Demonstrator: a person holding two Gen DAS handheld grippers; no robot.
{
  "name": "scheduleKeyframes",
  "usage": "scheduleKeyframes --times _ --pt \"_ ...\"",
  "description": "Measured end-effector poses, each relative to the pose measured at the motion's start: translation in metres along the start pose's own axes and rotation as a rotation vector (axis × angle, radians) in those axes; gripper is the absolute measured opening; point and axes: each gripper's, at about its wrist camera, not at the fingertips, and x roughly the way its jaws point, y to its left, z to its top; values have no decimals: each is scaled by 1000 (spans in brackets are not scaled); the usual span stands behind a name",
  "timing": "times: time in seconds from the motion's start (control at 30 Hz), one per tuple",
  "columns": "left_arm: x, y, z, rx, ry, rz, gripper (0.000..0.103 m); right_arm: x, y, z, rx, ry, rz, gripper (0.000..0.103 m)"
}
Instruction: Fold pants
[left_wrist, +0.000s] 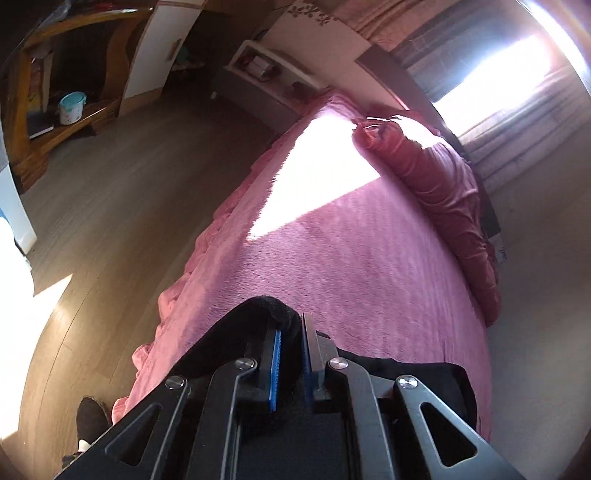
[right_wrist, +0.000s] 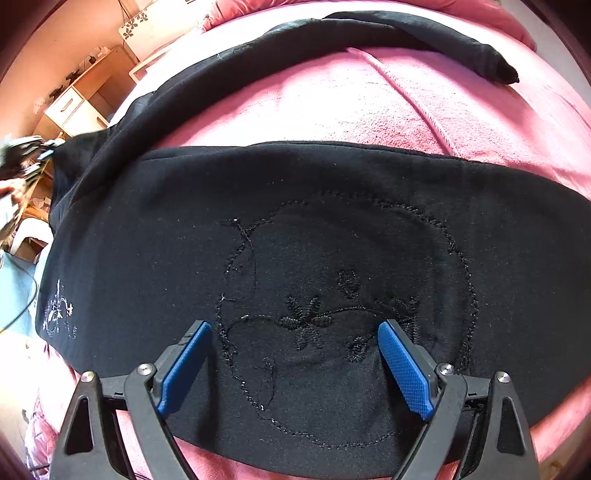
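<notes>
Black pants (right_wrist: 258, 221) lie spread on a pink bed cover (right_wrist: 351, 107). One leg with embroidered stitching lies across the near part of the right wrist view, the other leg (right_wrist: 369, 33) curves along the far side. My right gripper (right_wrist: 295, 328) is open, its blue pads just above the embroidered leg. My left gripper (left_wrist: 291, 332) is shut on a fold of the black pants (left_wrist: 273, 310) near the bed's near edge. More black cloth (left_wrist: 424, 369) hangs under that gripper.
A rolled red-pink blanket (left_wrist: 436, 177) lies along the bed's far side. Wooden floor (left_wrist: 110, 203) is to the left of the bed, with a wooden shelf unit (left_wrist: 55, 92). A person's foot (left_wrist: 88, 413) is beside the bed. Wooden drawers (right_wrist: 74, 103) stand at the left.
</notes>
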Motion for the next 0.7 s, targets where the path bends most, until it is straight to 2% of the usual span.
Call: scheduleKeyframes --times 0.1,0.17,0.3,0.47,0.7 --pt "-45 -28 -24 109 -24 -132 9 -8 -8 7 24 -1 20 88" --pt "-74 -40 -45 174 -31 -205 8 -14 -13 11 44 -13 45 79" --pt "-120 -51 -87 261 -26 -316 8 -27 -19 33 78 -65 85 71" --pt "-155 -45 -130 315 1 -365 7 -35 -16 89 112 -139 140 58" --pt "-183 -37 -170 340 22 -413 7 -27 8 188 133 -181 232 55"
